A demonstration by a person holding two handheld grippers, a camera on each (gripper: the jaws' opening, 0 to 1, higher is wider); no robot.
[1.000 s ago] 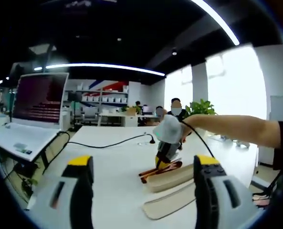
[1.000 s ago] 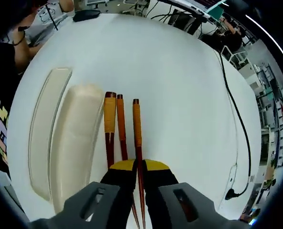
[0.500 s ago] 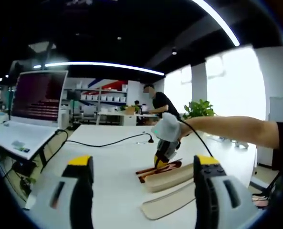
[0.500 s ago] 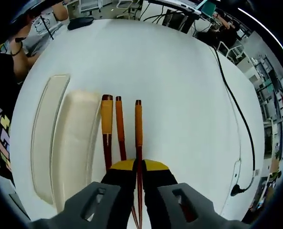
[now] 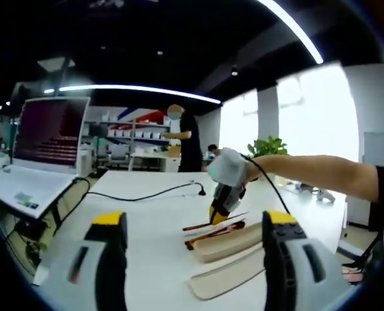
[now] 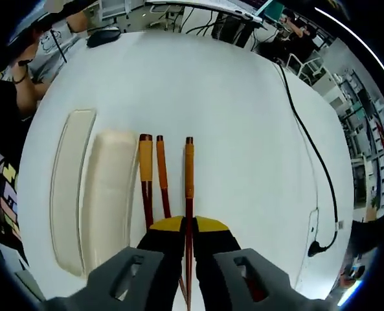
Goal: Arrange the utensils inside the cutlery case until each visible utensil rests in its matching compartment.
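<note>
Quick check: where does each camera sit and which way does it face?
Left gripper view: low over the white table, facing across at the right claw; own jaws wide apart, plus the person's forearm.
Right gripper view: above, looking down; right claw shut on a brown wooden chopstick.
Shared: cream cutlery case, utensils.

Open office — white table (image 5: 153, 214), bright windows (image 5: 321, 116), ceiling light strips (image 5: 140, 91).

An open-plan office: monitor (image 5: 52, 133), white desks (image 5: 149, 194), shelving (image 5: 140, 137), strip lighting (image 5: 140, 91).

utensil (image 6: 188, 188) lower ends hidden under right hand-held gripper (image 6: 186, 228)
</note>
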